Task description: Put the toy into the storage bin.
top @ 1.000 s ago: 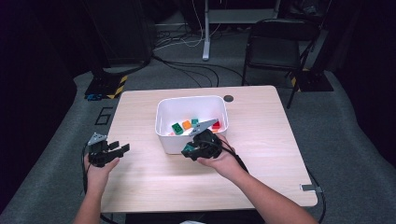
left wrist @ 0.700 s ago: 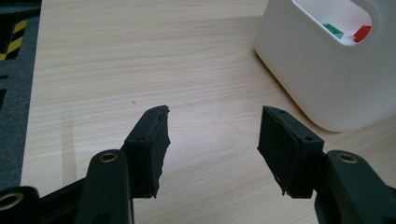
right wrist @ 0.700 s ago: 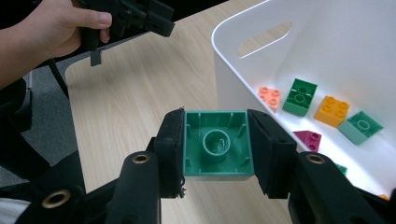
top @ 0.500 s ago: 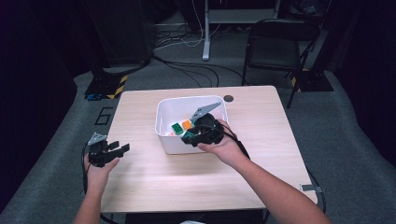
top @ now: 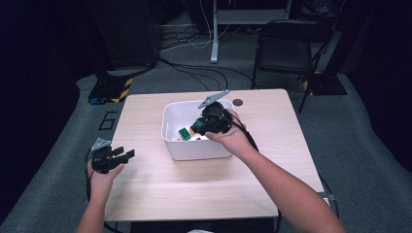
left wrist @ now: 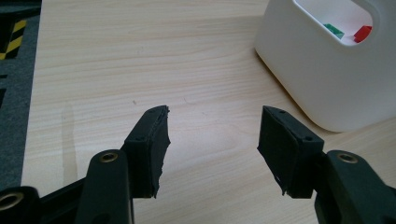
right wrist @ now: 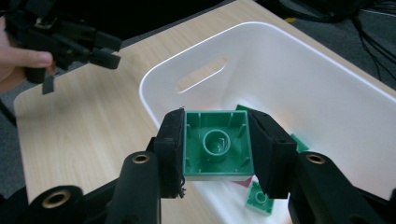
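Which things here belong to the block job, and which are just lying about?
In play: right gripper shut on green block; white bin; loose blocks inside.

Idle: left gripper, open over table; black chair; floor cables.

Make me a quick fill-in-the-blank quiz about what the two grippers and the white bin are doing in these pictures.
1. The right gripper is shut on a ____ brick.
2. The brick is held over the white ____.
3. The left gripper has its jaws ____ above the wooden table.

Missing words: green; bin; open
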### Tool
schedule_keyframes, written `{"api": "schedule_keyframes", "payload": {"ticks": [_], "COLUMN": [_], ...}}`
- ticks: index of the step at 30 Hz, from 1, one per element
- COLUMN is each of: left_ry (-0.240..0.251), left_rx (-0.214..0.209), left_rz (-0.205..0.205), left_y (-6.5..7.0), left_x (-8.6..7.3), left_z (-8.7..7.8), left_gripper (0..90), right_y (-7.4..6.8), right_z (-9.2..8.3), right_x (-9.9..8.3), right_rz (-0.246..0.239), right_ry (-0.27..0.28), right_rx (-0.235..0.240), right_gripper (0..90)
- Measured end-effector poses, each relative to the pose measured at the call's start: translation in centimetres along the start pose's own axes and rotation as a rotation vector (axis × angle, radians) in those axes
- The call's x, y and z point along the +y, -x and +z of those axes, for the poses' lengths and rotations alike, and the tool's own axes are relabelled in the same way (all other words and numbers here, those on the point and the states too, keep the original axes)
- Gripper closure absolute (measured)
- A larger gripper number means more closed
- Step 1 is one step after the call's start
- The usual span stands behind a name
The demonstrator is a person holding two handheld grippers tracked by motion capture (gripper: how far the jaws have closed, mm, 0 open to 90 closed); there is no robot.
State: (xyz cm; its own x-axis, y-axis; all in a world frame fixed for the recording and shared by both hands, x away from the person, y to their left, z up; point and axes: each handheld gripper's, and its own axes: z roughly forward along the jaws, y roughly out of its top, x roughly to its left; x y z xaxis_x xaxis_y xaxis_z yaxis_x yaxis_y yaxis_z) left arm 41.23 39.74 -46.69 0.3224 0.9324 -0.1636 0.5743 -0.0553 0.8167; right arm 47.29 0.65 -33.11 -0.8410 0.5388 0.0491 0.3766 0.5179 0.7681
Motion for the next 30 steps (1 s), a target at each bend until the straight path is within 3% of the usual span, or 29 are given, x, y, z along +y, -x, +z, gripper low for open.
{"api": "schedule_keyframes", "payload": {"ticks": [10,15,16,30], "left_ry": [-0.006,-0.003,-0.006,-0.008], "left_rx": [-0.002,-0.001,-0.002,-0.003], "left_rz": [-0.003,-0.002,-0.001,-0.003], "left_y": [-0.1,-0.1,-0.1,-0.2], "left_x": [0.0,0.0,0.0,0.0], "left_z": [0.0,0.1,0.0,0.0], "left_gripper": [42.4,42.4,42.4,42.2], "right_y": [2.7,3.9,3.9,5.2], "right_z": [1.3,2.5,2.6,6.3], "right_x": [1.4,2.0,2.1,3.2], "right_rz": [0.056,0.053,0.068,0.06], "right_ry": [-0.01,-0.021,-0.026,-0.067], "right_rx": [-0.05,-0.077,-0.082,-0.109], "right_gripper": [58.2,58.2,58.2,58.2]}}
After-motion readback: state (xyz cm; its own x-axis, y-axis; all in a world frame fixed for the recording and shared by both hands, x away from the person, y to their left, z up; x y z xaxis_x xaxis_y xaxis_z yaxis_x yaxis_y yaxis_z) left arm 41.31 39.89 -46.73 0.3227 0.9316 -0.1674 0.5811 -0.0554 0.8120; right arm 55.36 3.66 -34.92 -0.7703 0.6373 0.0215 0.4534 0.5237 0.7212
